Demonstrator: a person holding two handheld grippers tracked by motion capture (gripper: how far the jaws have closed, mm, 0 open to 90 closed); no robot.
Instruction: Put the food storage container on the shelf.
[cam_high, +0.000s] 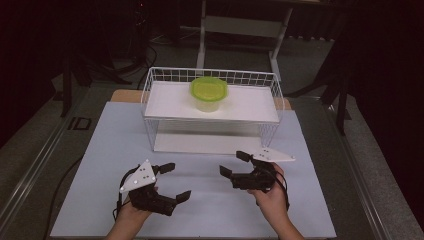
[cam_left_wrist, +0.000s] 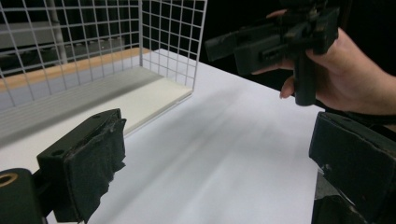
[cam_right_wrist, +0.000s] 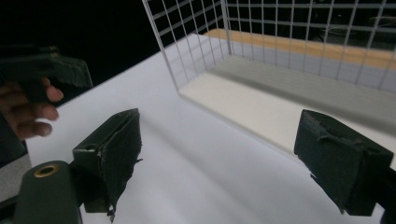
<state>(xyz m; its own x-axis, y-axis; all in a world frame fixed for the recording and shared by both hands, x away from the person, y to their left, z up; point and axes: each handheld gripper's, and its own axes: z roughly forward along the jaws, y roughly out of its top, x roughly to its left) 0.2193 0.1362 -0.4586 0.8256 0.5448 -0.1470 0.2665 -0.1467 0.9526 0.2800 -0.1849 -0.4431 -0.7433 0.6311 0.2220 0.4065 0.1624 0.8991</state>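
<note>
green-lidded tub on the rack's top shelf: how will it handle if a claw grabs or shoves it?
The small translucent plastic tub with the green lid is probably light; I can't tell whether it holds anything. Its walls look thin, so they may flex under a squeeze. It stands upright with its flat base on the smooth white top shelf of the wire rack, so a push would likely slide it, not roll it.
</note>
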